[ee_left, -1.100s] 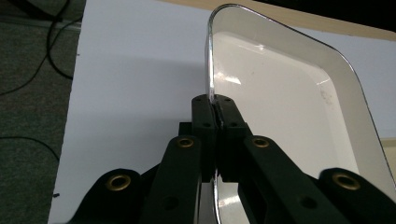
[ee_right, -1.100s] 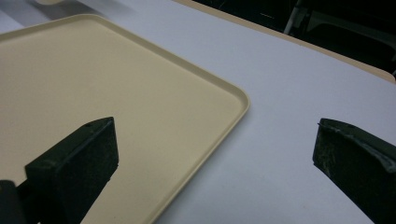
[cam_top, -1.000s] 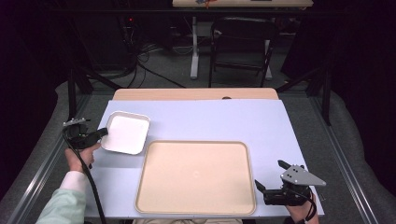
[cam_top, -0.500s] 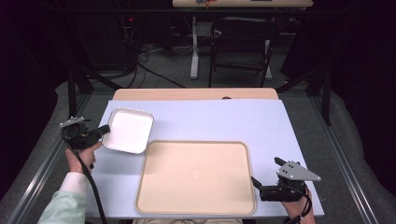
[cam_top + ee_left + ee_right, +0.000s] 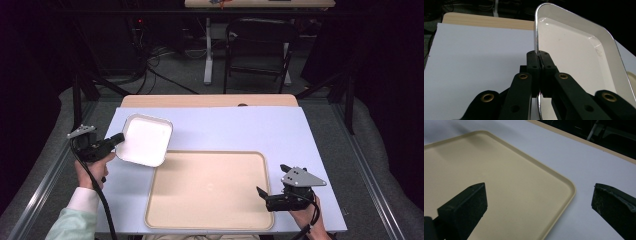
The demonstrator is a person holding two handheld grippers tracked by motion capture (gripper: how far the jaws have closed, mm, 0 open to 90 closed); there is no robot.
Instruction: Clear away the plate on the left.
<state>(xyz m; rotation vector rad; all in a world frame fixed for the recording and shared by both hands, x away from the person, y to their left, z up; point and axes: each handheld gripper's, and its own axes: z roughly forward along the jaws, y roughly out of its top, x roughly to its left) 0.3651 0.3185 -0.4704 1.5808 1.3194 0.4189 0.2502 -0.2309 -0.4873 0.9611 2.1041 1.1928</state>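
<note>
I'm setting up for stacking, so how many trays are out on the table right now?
2: a small white metal tray clamped by its rim in the left gripper, at the table's left, and a large beige plastic tray lying flat at the near middle.

far mat [image 5: 240, 127]: open | near centre: beige tray [image 5: 210, 190] | left: lifted white dish [image 5: 145, 140], seemingly airborne

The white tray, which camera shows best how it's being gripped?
The left gripper view: the left gripper is shut on the white tray, its rim pinched between the black jaws. The high view shows the tray whole, tilted beside the beige tray. The right gripper view looks at the beige tray instead.
</note>
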